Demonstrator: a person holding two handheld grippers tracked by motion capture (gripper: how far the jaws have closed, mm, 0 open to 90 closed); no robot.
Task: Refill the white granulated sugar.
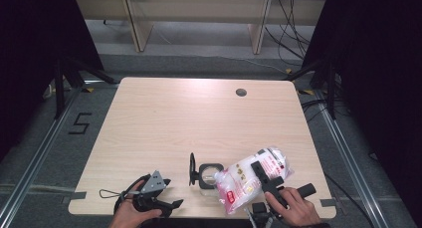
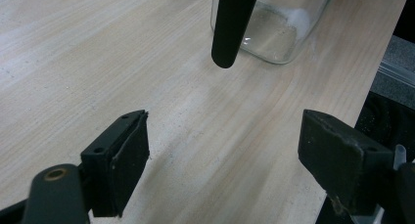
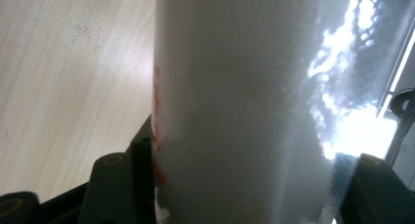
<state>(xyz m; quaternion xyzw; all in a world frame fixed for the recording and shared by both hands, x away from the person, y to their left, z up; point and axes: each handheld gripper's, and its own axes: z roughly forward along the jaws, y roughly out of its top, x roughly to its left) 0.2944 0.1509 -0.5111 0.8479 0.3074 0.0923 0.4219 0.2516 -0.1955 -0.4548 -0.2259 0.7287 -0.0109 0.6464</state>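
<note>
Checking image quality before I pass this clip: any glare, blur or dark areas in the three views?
High view: the table is evenly lit and sharp, the surroundings fall off to black. Left gripper view: the glass jar has small glints and the near jaws are slightly soft. Right gripper view: the bag sits so close that it is blurred, with blown-out glare at upper right.

Most of the table (image 1: 199, 113) lies bare, so a gripper could pass freely over its far and middle parts. The crowding is along the near edge. A glass jar (image 1: 209, 175) stands there with a black lid (image 1: 192, 169) upright just to its left. A bag (image 1: 251, 180) of white grains, clamped in the right gripper (image 1: 268, 180), leans in from the right and appears to touch the jar's mouth. The left gripper (image 1: 154, 193), jaws apart, has bare wood between it and the jar.
</note>
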